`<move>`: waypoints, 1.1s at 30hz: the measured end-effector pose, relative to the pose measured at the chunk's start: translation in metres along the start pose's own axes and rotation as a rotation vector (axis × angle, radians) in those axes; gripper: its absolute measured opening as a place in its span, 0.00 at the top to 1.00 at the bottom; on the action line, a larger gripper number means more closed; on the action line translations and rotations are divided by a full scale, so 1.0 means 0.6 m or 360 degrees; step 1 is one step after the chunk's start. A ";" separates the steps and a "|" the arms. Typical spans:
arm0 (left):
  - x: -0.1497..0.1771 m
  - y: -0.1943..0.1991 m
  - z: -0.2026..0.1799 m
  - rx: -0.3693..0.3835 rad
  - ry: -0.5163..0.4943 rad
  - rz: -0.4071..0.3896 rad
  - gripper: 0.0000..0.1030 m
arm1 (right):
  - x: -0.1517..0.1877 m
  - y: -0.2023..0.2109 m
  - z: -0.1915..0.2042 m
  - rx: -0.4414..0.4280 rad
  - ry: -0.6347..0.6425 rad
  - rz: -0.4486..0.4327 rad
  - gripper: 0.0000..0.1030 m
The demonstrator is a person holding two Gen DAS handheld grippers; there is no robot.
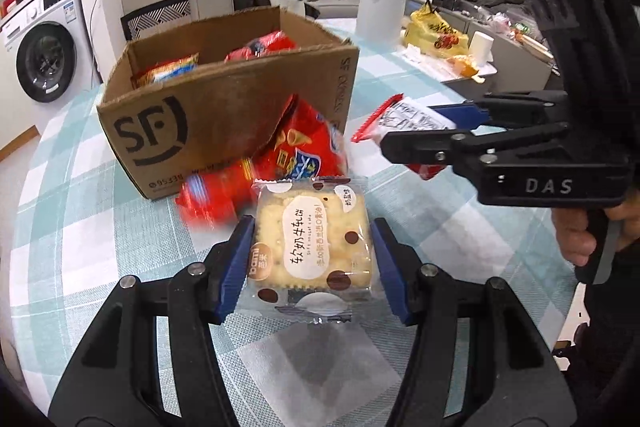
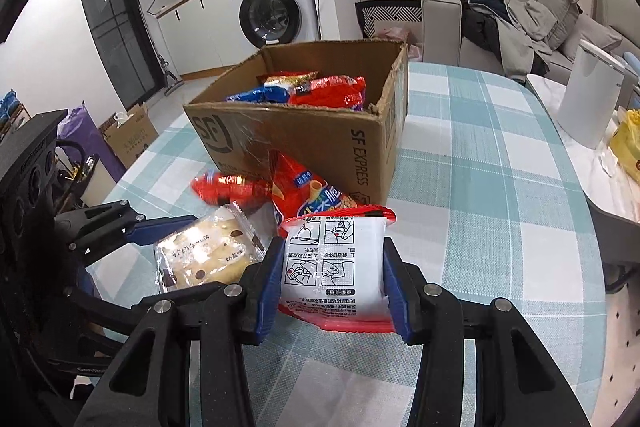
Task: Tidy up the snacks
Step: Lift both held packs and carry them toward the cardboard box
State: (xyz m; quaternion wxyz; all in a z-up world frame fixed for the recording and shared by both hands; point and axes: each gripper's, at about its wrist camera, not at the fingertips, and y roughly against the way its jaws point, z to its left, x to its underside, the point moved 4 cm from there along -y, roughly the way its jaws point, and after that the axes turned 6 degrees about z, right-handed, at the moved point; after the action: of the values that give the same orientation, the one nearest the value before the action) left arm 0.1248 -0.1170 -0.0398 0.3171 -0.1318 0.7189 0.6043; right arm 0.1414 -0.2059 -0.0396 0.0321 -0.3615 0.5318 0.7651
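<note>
Both grippers are level above the checked tablecloth (image 2: 480, 155), side by side and pointing at the cardboard box (image 2: 304, 143). The left gripper (image 1: 312, 259) has its blue pads pressed on either side of a clear-wrapped cracker pack (image 1: 310, 247), lifted off the cloth. The right gripper (image 2: 334, 279) pinches a white-and-red sachet (image 2: 334, 267) the same way, jaws narrowed to its width. Two red snack bags (image 2: 304, 195) lean at the box's front wall; more packets (image 2: 320, 89) sit inside it.

Left claw (image 1: 312, 263) clamps a cracker packet (image 1: 310, 247); right claw (image 1: 416, 135) grips a red-edged packet (image 1: 400, 119)
</note>
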 end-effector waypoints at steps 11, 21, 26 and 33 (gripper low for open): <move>-0.007 0.057 0.033 0.0009 0.0114 -0.0124 0.46 | -0.017 0.010 0.044 0.0039 -0.0028 -0.0082 0.55; -0.029 0.041 0.073 -0.0089 0.0193 -0.0123 0.46 | -0.023 0.010 0.062 0.0082 -0.0070 -0.0105 0.55; -0.035 0.042 0.084 -0.0098 0.0235 -0.0136 0.46 | -0.028 0.011 0.065 0.0101 -0.0075 -0.0123 0.55; -0.046 0.052 0.106 -0.0118 0.0276 -0.0163 0.46 | -0.033 0.010 0.055 0.0104 -0.0109 -0.0134 0.55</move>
State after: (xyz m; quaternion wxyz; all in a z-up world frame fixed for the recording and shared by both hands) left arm 0.1467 -0.0547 -0.0029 0.2791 -0.2317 0.7132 0.5998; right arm 0.1364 -0.1742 -0.0178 0.0942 -0.3558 0.5394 0.7574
